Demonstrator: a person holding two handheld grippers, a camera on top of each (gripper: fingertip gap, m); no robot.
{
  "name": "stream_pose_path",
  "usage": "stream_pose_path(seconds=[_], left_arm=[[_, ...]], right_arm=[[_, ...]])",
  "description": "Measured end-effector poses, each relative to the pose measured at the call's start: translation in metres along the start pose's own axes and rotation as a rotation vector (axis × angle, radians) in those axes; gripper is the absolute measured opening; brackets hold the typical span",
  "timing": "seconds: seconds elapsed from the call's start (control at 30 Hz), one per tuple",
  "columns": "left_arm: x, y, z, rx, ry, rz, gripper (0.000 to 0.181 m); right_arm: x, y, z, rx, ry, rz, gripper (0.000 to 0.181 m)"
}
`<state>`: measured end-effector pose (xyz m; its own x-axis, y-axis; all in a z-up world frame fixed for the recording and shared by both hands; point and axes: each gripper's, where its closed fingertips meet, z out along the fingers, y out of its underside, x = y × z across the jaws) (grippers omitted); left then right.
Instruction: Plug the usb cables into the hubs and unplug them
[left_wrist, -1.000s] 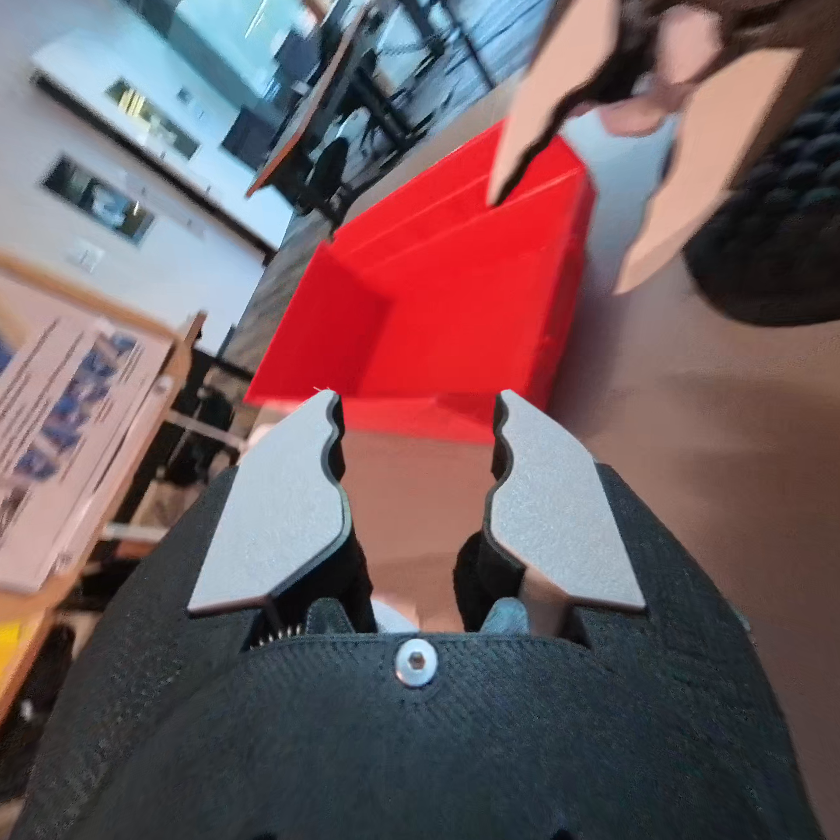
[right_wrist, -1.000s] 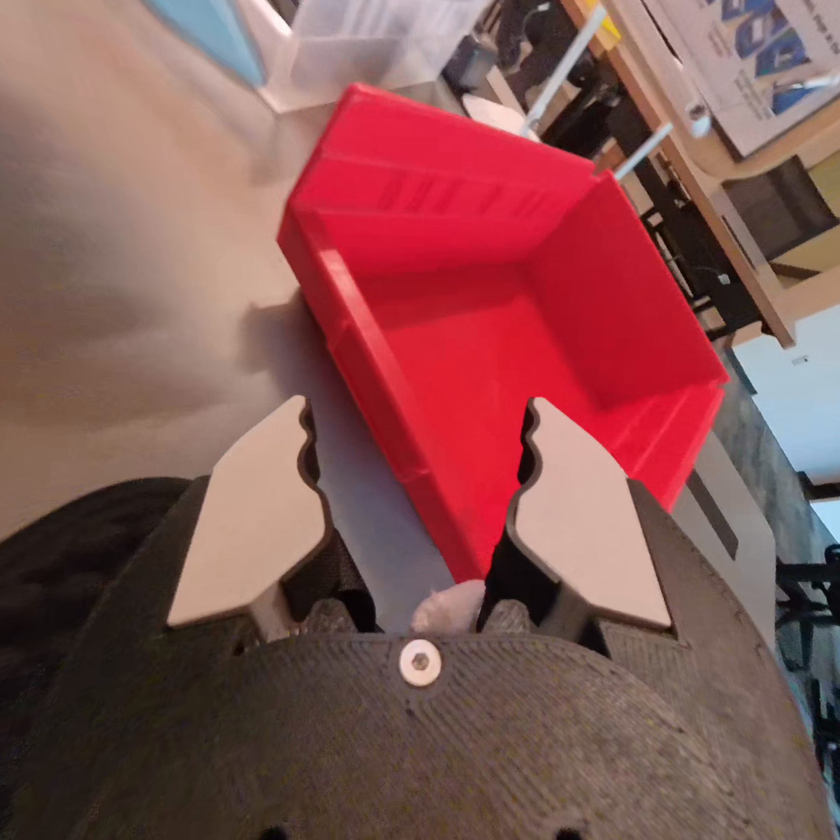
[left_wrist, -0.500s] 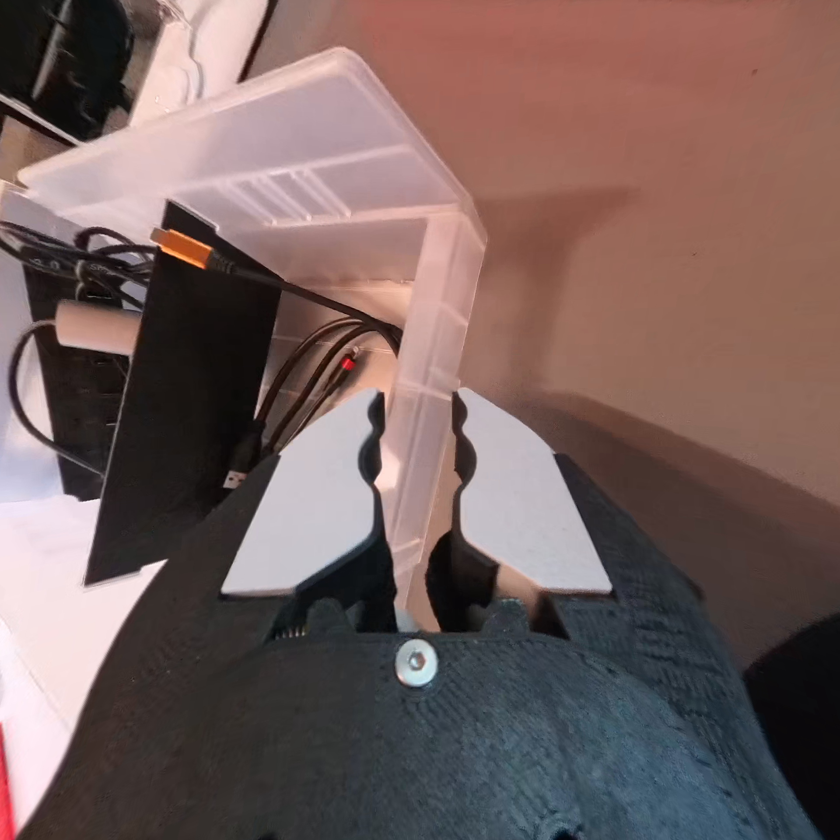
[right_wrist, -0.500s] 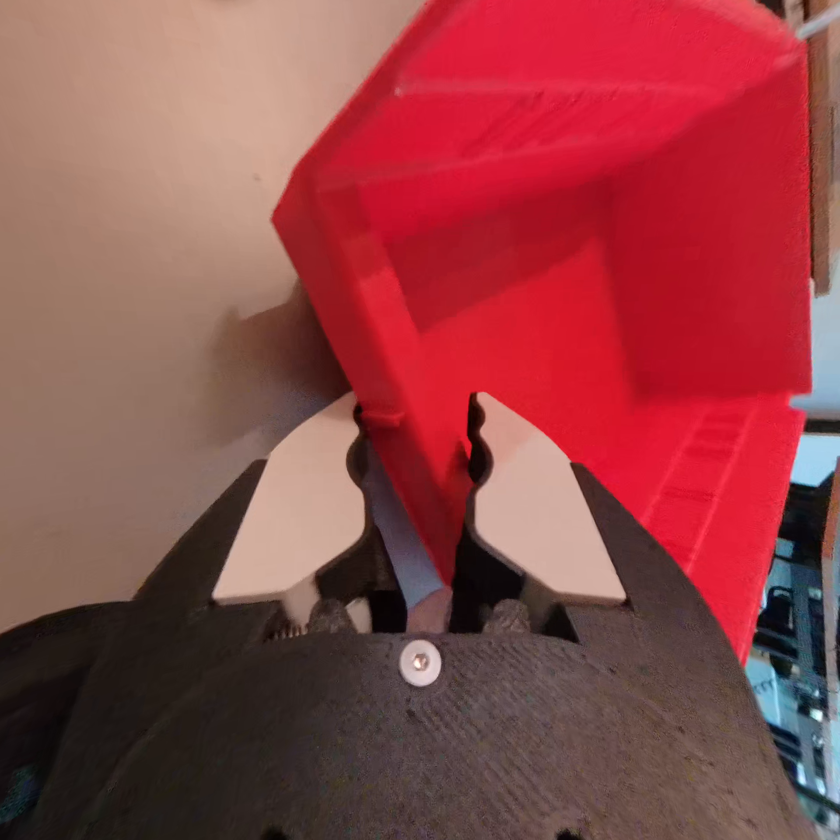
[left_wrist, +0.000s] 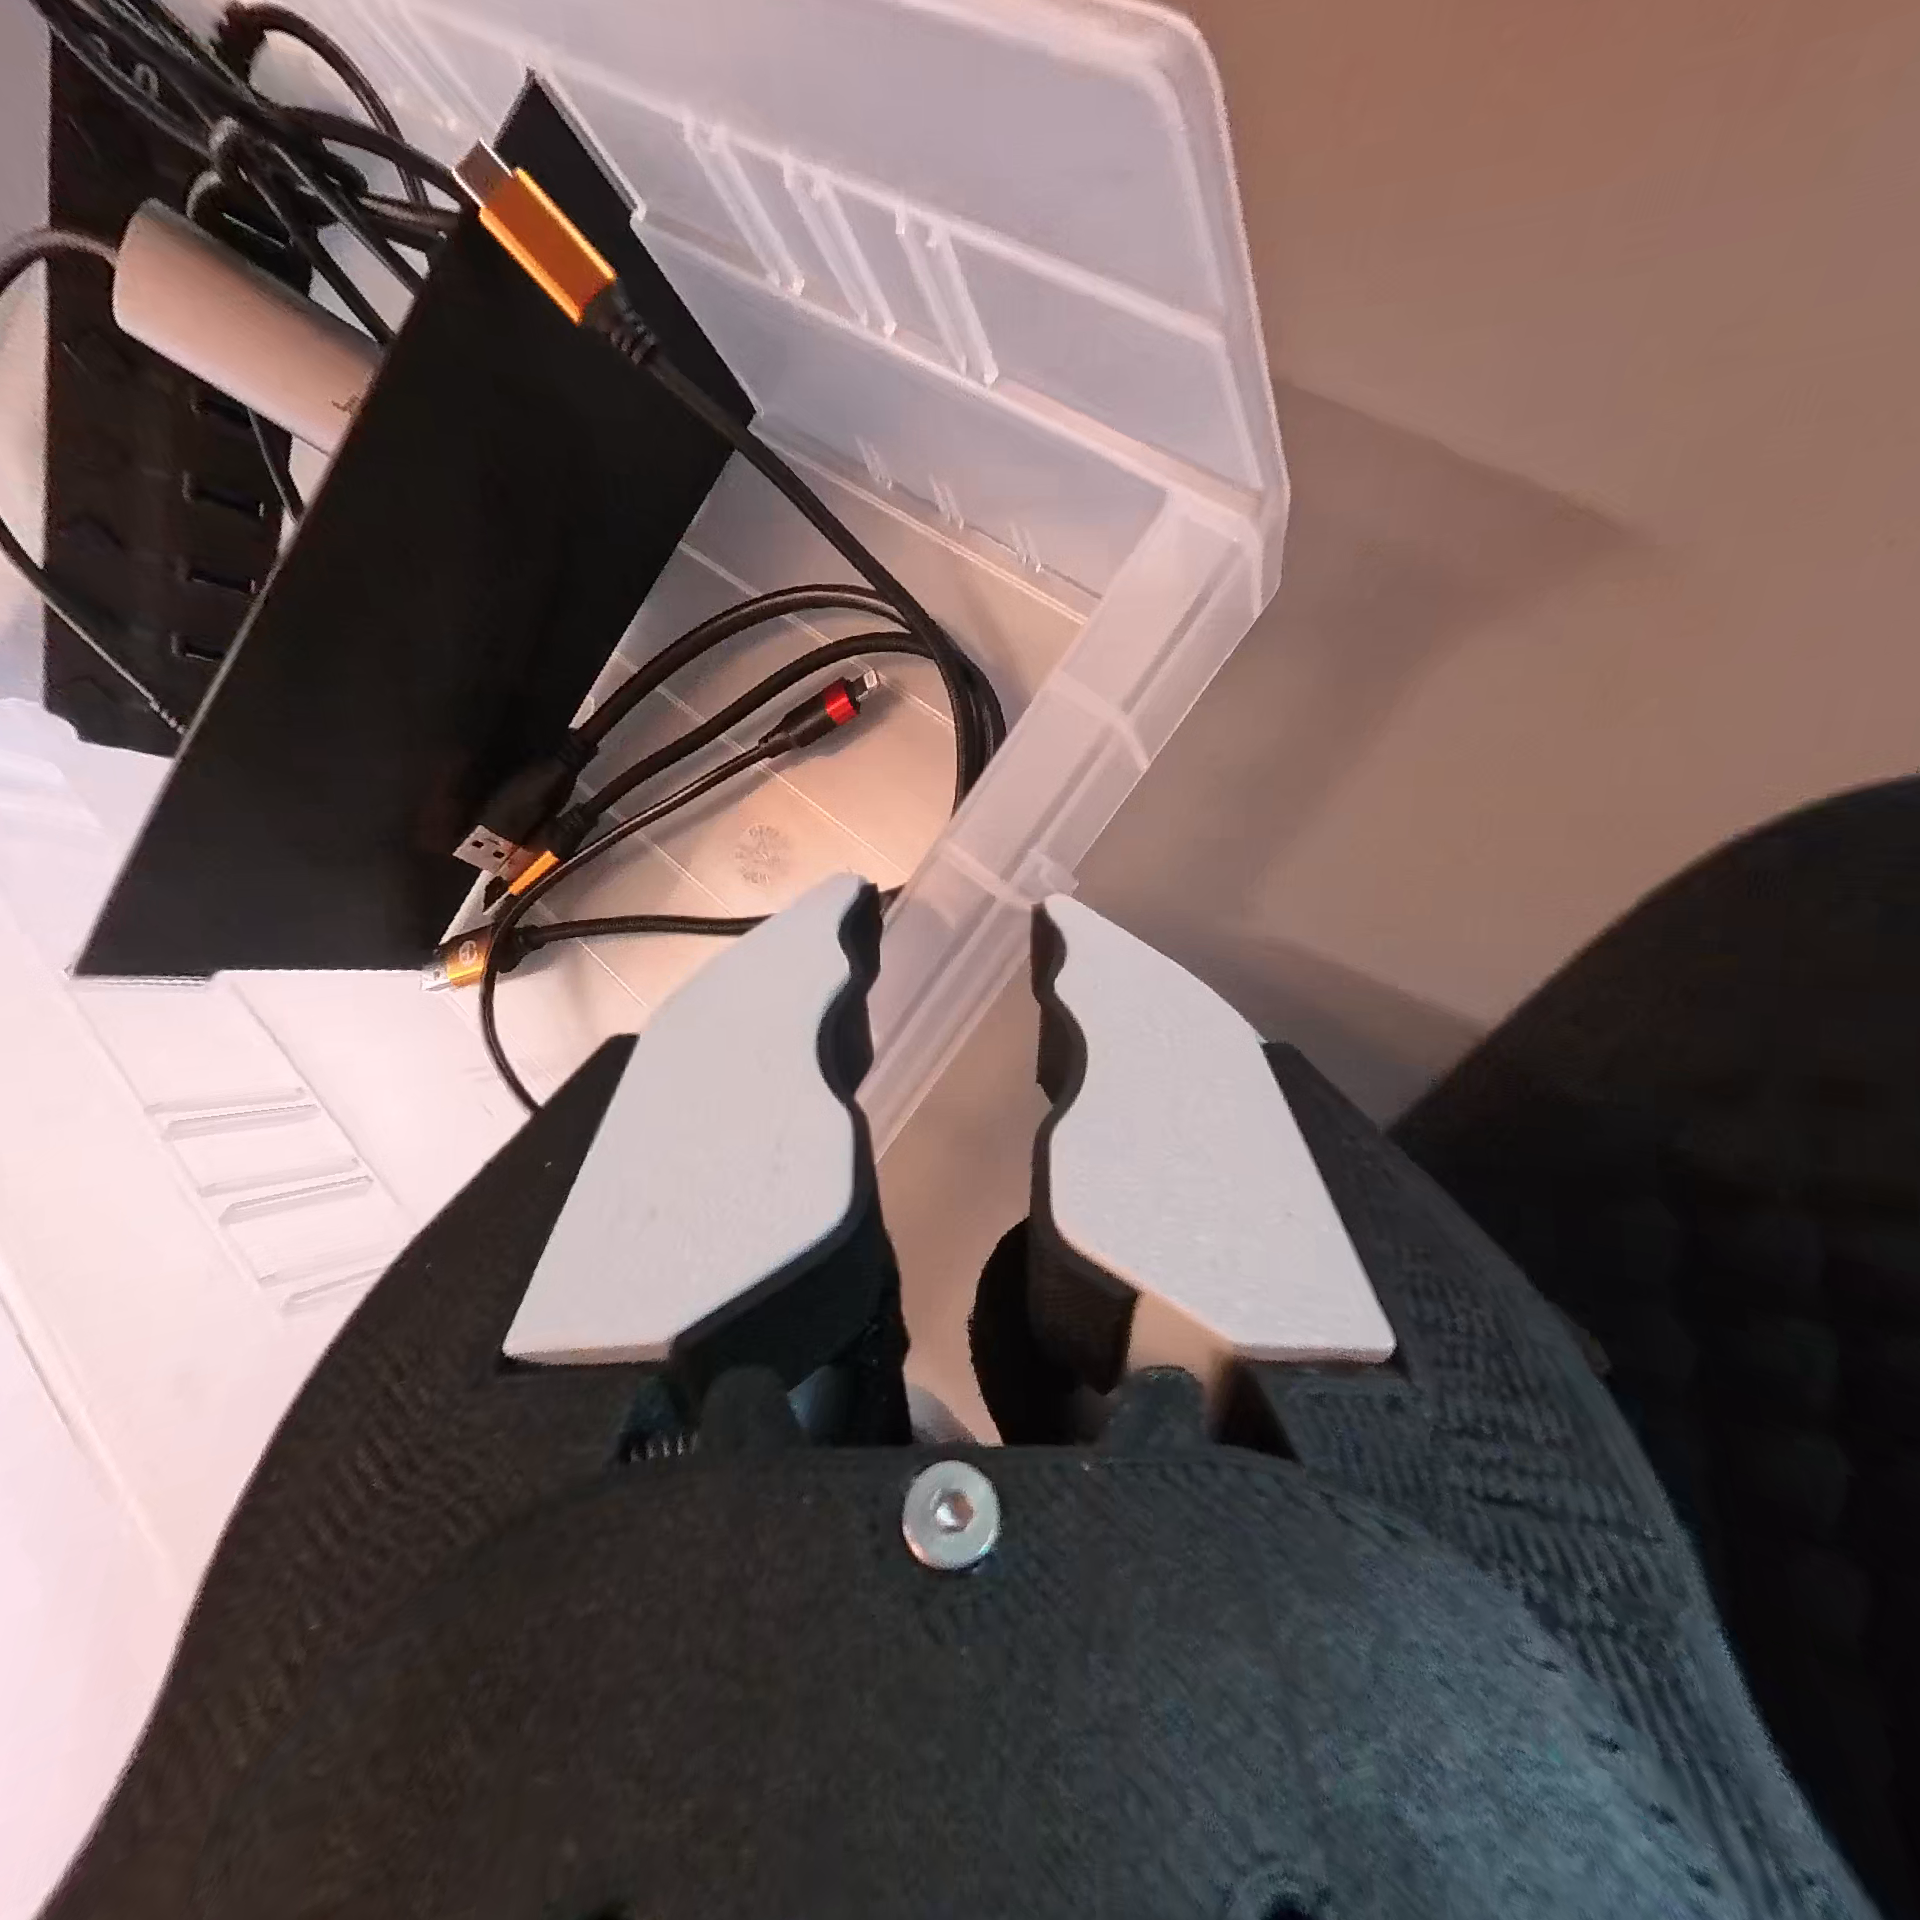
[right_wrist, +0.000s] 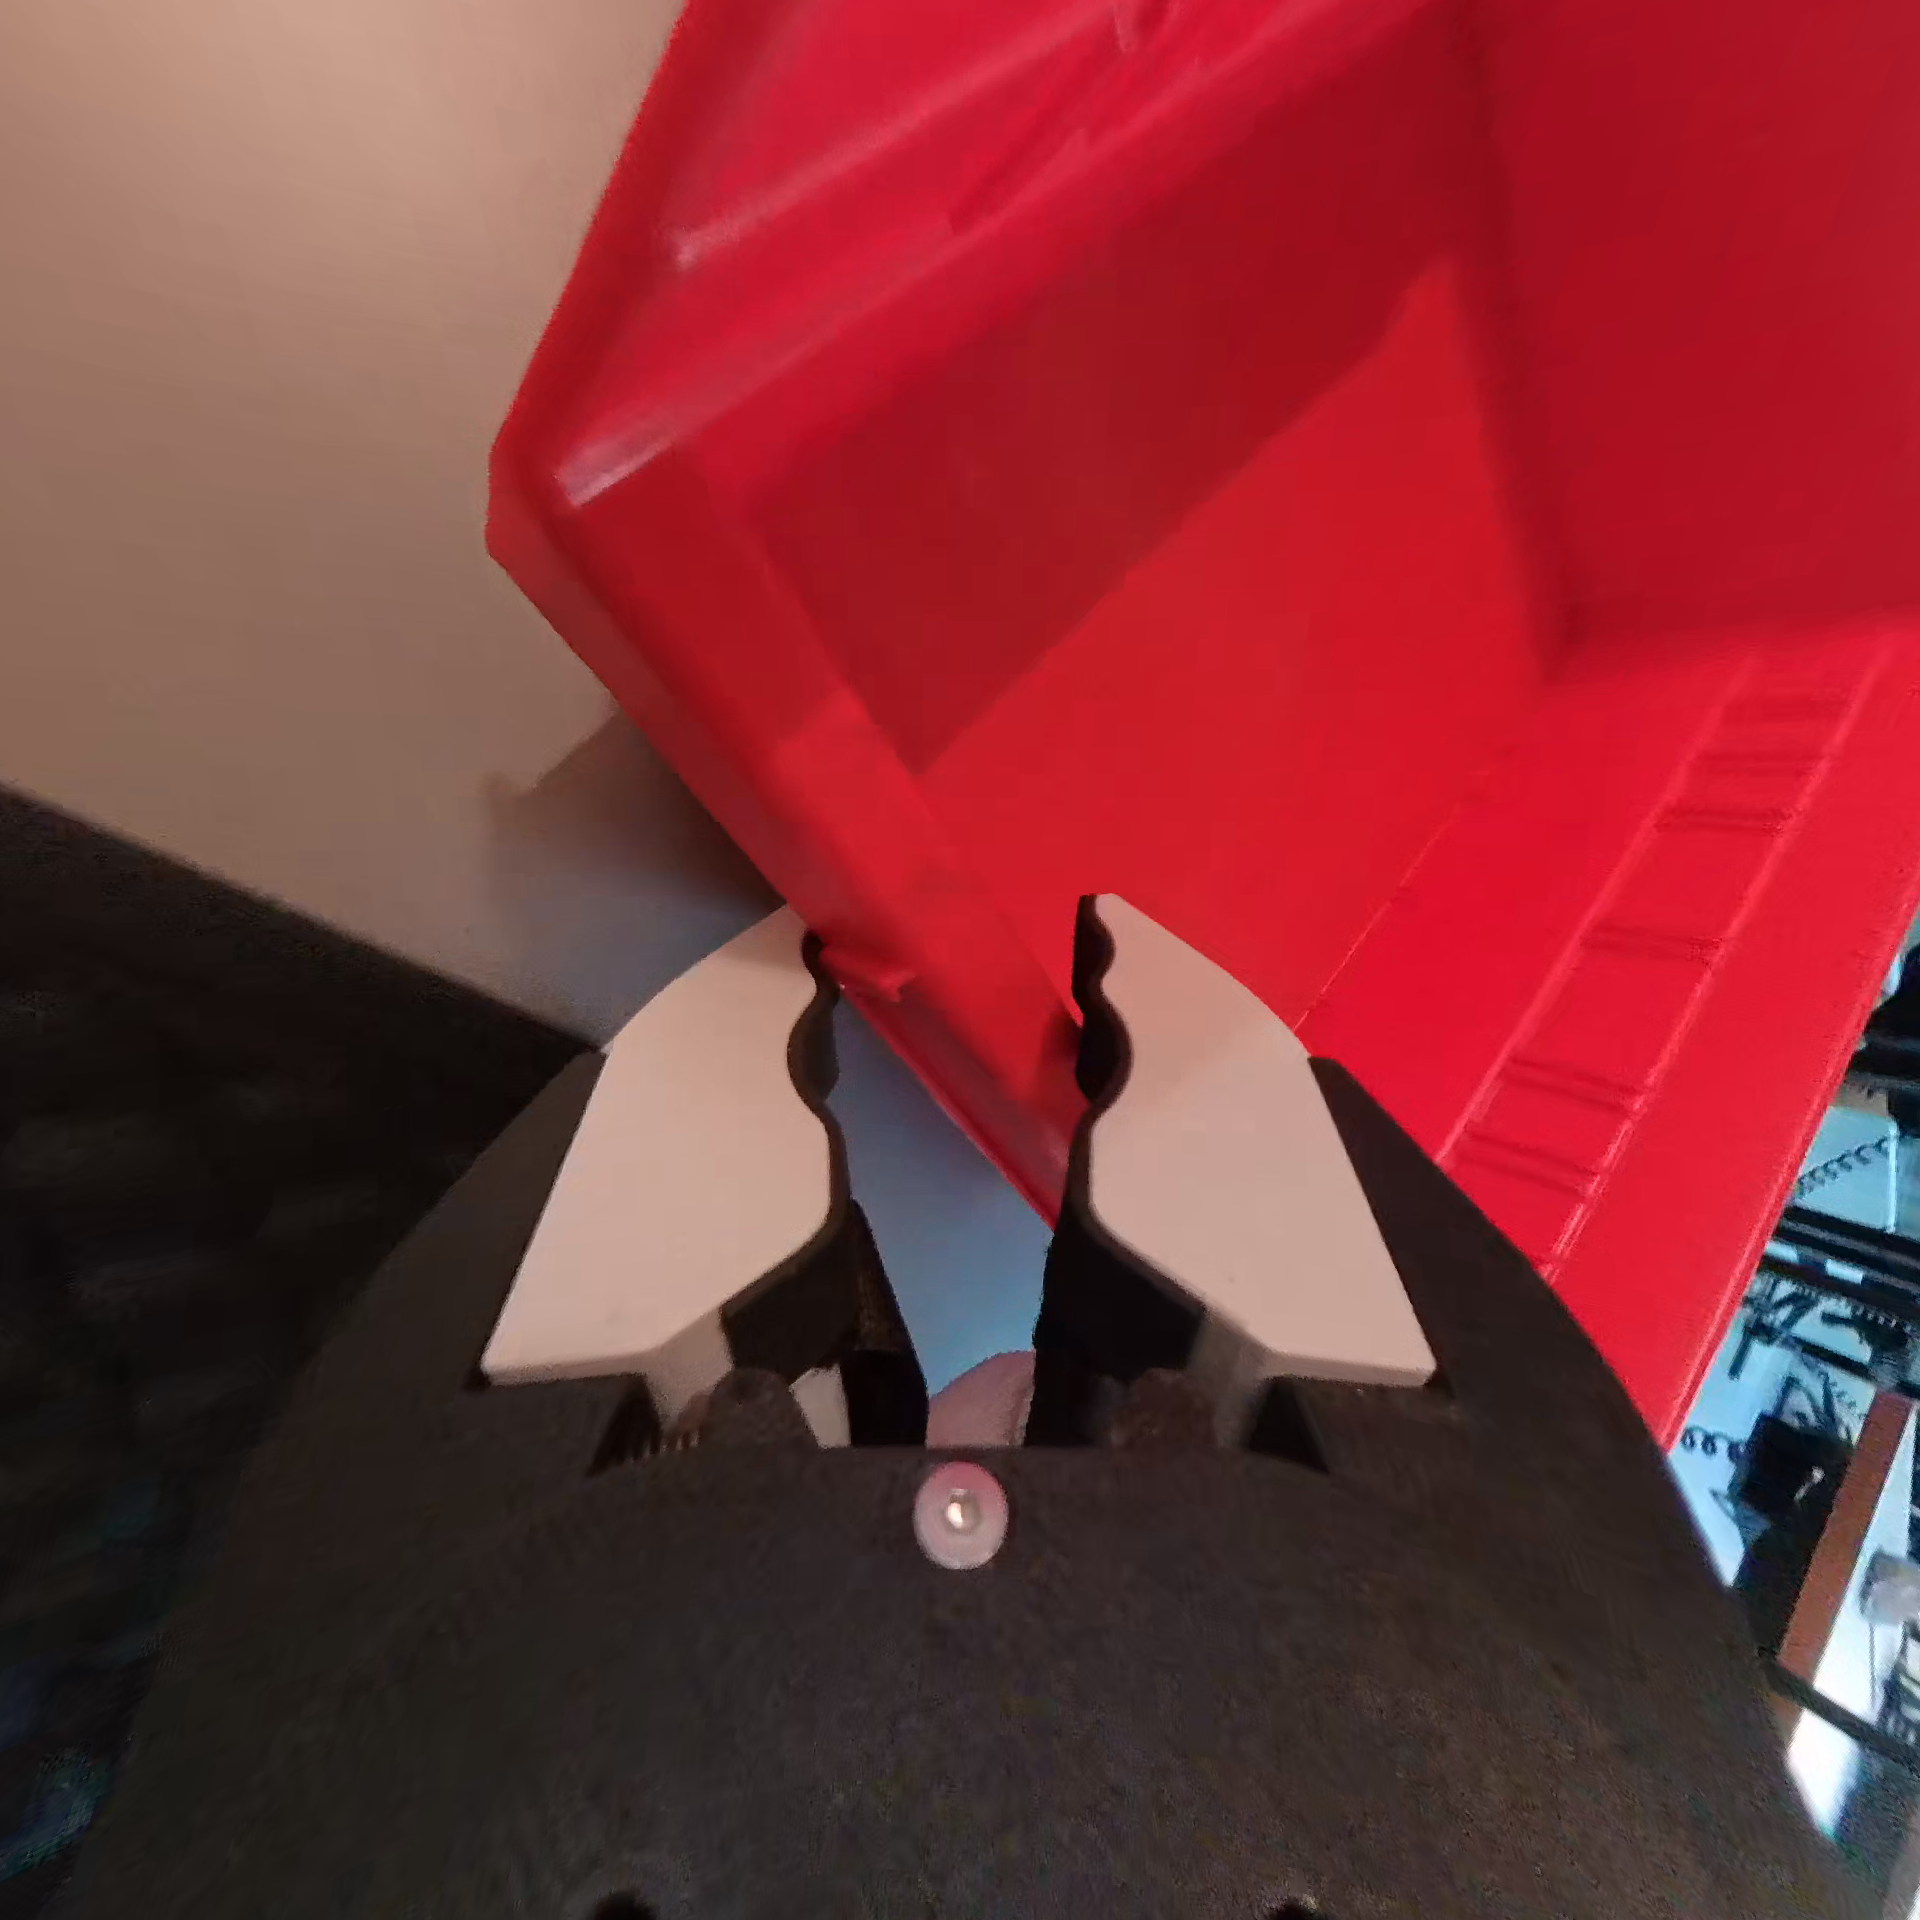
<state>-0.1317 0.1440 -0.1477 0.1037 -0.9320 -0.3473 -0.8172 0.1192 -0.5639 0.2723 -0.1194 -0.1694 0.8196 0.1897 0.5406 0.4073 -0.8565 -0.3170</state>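
In the left wrist view my left gripper (left_wrist: 956, 920) is shut on the side wall of a clear plastic bin (left_wrist: 1132, 665). Inside the bin lie several black USB cables: one with an orange plug (left_wrist: 540, 249), one with a red tip (left_wrist: 836, 707), and a bare metal plug (left_wrist: 488, 852). A flat black hub (left_wrist: 436, 582) leans in the bin, with a grey hub (left_wrist: 229, 322) behind it. In the right wrist view my right gripper (right_wrist: 940, 925) is shut on the side wall of an empty red bin (right_wrist: 1195, 520).
Both bins stand on a brown table (left_wrist: 1558, 312), which also shows in the right wrist view (right_wrist: 260, 416). A dark textured shape fills the lower right of the left view (left_wrist: 1714, 1195) and the lower left of the right view (right_wrist: 208, 1091). Office furniture shows past the red bin (right_wrist: 1829, 1403). About 50 cm separates my left fingertips from my right.
A second ago both grippers were open near the red bin. The left went to the clear bin and shut on its wall; the right shut on the red bin's wall. Both still hold.
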Motion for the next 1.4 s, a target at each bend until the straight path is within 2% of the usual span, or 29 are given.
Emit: stream_pose_path(seconds=[0.23,0.33,0.37,0.4,0.43,0.5,0.57,0.63,0.67,0.73,0.8,0.87,0.9,0.93,0.97,1.03,1.1,1.17,1.23,1.4], left_arm=[[-0.007,0.058,-0.041,-0.069,-0.024,-0.045,0.027],[-0.009,0.072,-0.051,-0.073,-0.035,-0.038,0.027],[-0.009,0.072,-0.052,-0.057,-0.034,-0.045,0.027],[-0.008,0.071,-0.054,-0.031,-0.027,-0.069,0.030],[-0.006,0.066,-0.057,0.014,-0.011,-0.114,0.041],[-0.006,0.045,-0.073,0.182,0.005,-0.184,0.044],[-0.019,0.019,-0.098,0.387,-0.063,-0.226,0.049],[-0.049,-0.006,-0.129,0.597,-0.211,-0.317,0.052],[-0.061,-0.016,-0.144,0.684,-0.252,-0.369,0.056],[-0.082,-0.028,-0.160,0.763,-0.286,-0.463,0.062],[-0.106,-0.035,-0.165,0.766,-0.331,-0.523,0.069],[-0.123,-0.047,-0.159,0.756,-0.306,-0.534,0.070],[-0.130,-0.055,-0.154,0.751,-0.271,-0.540,0.070],[-0.138,-0.061,-0.147,0.737,-0.245,-0.547,0.070],[-0.147,-0.064,-0.138,0.704,-0.239,-0.547,0.070],[-0.164,-0.068,-0.116,0.600,-0.208,-0.537,0.070],[-0.181,-0.061,-0.093,0.432,-0.166,-0.595,0.071],[-0.198,-0.042,-0.074,0.239,-0.176,-0.659,0.071],[-0.208,-0.022,-0.058,0.106,-0.191,-0.745,0.071],[-0.204,-0.003,-0.008,0.067,-0.114,-0.868,0.069]], right_arm=[[0.013,0.071,-0.017,-0.107,-0.040,0.081,0.046],[0.010,0.084,-0.024,-0.148,-0.075,0.118,0.050],[0.007,0.078,-0.028,-0.113,-0.114,0.152,0.062],[0.005,0.065,-0.035,-0.037,-0.143,0.186,0.069],[0.006,0.048,-0.046,0.064,-0.156,0.203,0.072],[0.015,0.006,-0.075,0.322,-0.110,0.178,0.075],[0.028,-0.046,-0.114,0.664,0.016,0.134,0.089],[0.031,-0.097,-0.161,1.067,0.106,0.130,0.103],[0.030,-0.116,-0.181,1.240,0.115,0.170,0.106],[0.031,-0.140,-0.203,1.498,0.077,0.317,0.111],[0.033,-0.151,-0.199,1.669,0.036,0.510,0.110],[0.031,-0.156,-0.163,1.697,-0.036,0.706,0.104],[0.028,-0.161,-0.142,1.646,-0.168,0.828,0.104],[0.024,-0.166,-0.136,1.606,-0.348,0.903,0.118],[0.023,-0.165,-0.137,1.608,-0.447,0.921,0.113],[0.042,-0.146,-0.130,1.638,-0.395,1.052,0.108],[0.056,-0.128,-0.144,1.765,-0.314,1.097,0.101],[0.062,-0.117,-0.147,1.808,-0.248,1.106,0.098],[0.058,-0.121,-0.145,1.783,-0.263,1.073,0.098],[0.032,-0.146,-0.137,1.665,-0.324,0.906,0.099]])
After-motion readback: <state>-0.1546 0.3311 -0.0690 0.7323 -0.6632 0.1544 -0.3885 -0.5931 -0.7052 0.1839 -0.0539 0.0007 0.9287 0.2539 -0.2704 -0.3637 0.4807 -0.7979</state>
